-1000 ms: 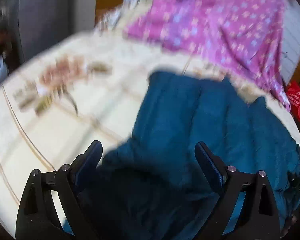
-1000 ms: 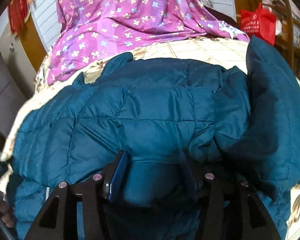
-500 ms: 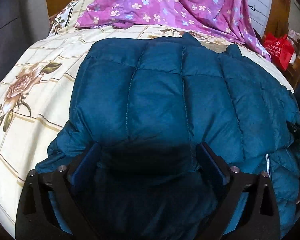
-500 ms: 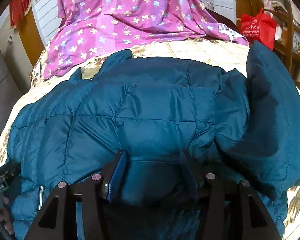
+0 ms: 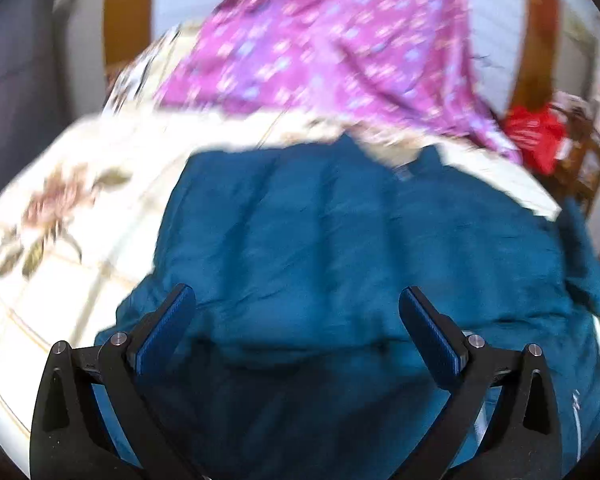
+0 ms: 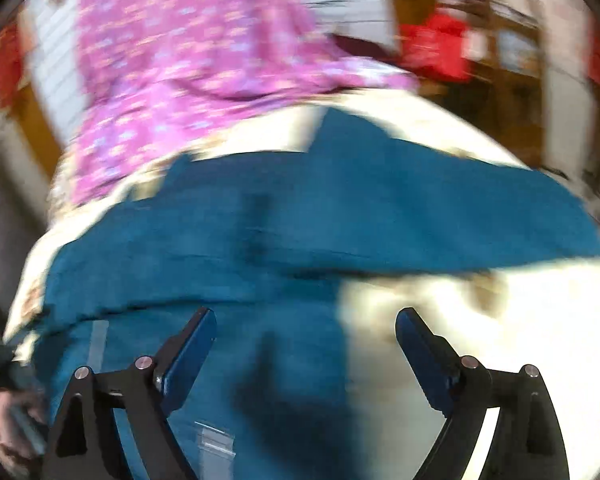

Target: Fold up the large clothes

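A teal quilted puffer jacket lies spread on a cream floral bedsheet; it also shows in the right wrist view. My left gripper is open and empty, just above the jacket's near part. My right gripper is open and empty, above the jacket's near right edge where it meets the sheet. Both views are motion-blurred.
A purple flowered cloth lies at the far side of the bed, also in the right wrist view. A red bag sits by wooden furniture at the right, also in the right wrist view.
My right gripper has opened and let go of the jacket fold it was pinching, and pulled back to the right. My left gripper stayed open and pulled back slightly.
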Available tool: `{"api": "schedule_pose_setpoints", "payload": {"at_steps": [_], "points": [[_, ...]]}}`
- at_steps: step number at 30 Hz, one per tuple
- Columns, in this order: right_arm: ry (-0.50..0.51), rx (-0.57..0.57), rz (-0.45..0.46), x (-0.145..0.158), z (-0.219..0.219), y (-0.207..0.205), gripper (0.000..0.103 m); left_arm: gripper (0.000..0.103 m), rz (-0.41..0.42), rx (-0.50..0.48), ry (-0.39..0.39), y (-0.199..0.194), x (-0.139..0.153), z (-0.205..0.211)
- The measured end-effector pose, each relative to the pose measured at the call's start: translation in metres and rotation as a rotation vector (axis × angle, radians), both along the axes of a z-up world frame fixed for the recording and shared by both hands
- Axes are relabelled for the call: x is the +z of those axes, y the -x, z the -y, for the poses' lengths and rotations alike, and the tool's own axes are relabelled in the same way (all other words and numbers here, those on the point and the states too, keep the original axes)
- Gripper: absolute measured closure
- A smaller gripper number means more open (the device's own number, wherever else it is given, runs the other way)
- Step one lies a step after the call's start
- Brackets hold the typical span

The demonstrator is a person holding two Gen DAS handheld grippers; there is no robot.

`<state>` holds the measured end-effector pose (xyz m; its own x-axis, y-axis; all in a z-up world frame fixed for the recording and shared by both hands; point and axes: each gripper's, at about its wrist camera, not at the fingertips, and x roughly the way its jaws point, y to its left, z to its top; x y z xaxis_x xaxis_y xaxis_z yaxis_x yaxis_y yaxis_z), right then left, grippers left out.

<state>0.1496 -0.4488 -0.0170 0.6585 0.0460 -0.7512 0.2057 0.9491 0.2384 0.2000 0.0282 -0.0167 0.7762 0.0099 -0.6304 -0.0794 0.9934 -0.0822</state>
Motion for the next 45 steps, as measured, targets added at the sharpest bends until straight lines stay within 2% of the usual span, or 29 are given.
{"api": "schedule_pose_setpoints", "payload": {"at_steps": [2, 5, 8, 11, 15, 17, 18, 24, 26, 28, 30, 31, 32, 34, 36, 38, 39, 41, 45], "points": [[-0.101, -0.137, 0.001, -0.008, 0.063, 0.024, 0.013, 0.001, 0.02, -0.054, 0.0, 0.01, 0.007, 0.014], [-0.216, -0.327, 0.005, -0.02, 0.137, 0.052, 0.013, 0.001, -0.005, -0.126, 0.009, 0.015, 0.009, 0.03], [-0.312, -0.431, -0.012, -0.034, 0.19, 0.063, 0.013, 0.001, -0.006, -0.115, -0.055, 0.013, 0.008, 0.04], [-0.413, -0.478, 0.048, -0.041, 0.223, 0.064, 0.013, 0.001, -0.019, -0.08, -0.128, 0.01, 0.002, 0.042], [-0.481, -0.486, 0.106, -0.045, 0.243, 0.041, 0.012, 0.001, -0.065, -0.056, -0.128, 0.003, -0.008, 0.035], [-0.524, -0.478, 0.143, -0.048, 0.249, 0.026, 0.001, 0.001, -0.082, -0.041, -0.11, 0.0, -0.012, 0.032], [-0.533, -0.48, 0.16, -0.049, 0.25, 0.019, 0.0, 0.001, -0.088, -0.035, -0.107, -0.001, -0.013, 0.03], [-0.469, -0.425, 0.175, -0.049, 0.244, -0.027, 0.0, 0.001, -0.111, -0.012, -0.125, -0.004, -0.02, 0.028], [-0.462, -0.322, 0.162, -0.048, 0.235, -0.043, 0.0, 0.001, -0.126, -0.008, -0.125, -0.007, -0.023, 0.027], [-0.45, -0.282, 0.16, -0.05, 0.235, -0.049, 0.001, 0.001, -0.126, -0.002, -0.131, -0.007, -0.024, 0.027], [-0.433, -0.39, 0.203, -0.052, 0.247, -0.038, 0.013, 0.001, -0.12, 0.002, -0.141, -0.006, -0.024, 0.028], [-0.437, -0.447, 0.227, -0.053, 0.251, -0.033, 0.023, 0.001, -0.117, 0.006, -0.148, -0.006, -0.024, 0.027], [-0.436, -0.47, 0.235, -0.054, 0.251, -0.032, 0.026, 0.001, -0.116, 0.01, -0.154, -0.006, -0.024, 0.027], [-0.422, -0.36, 0.193, -0.053, 0.241, -0.047, 0.026, 0.001, -0.117, 0.014, -0.155, -0.007, -0.024, 0.026], [-0.393, -0.304, 0.177, -0.052, 0.23, -0.054, 0.032, 0.001, -0.124, 0.016, -0.151, -0.008, -0.025, 0.025], [-0.355, -0.343, 0.183, -0.047, 0.226, -0.051, 0.063, 0.001, -0.129, 0.026, -0.153, -0.009, -0.026, 0.023], [-0.344, -0.358, 0.192, -0.045, 0.225, -0.048, 0.068, 0.001, -0.133, 0.032, -0.154, -0.01, -0.027, 0.021], [-0.312, -0.355, 0.203, -0.032, 0.216, -0.043, 0.086, 0.001, -0.144, 0.047, -0.144, -0.011, -0.028, 0.017], [-0.194, -0.272, 0.277, 0.023, 0.177, -0.036, 0.091, 0.001, -0.187, 0.085, -0.097, -0.014, -0.033, 0.004]]}}
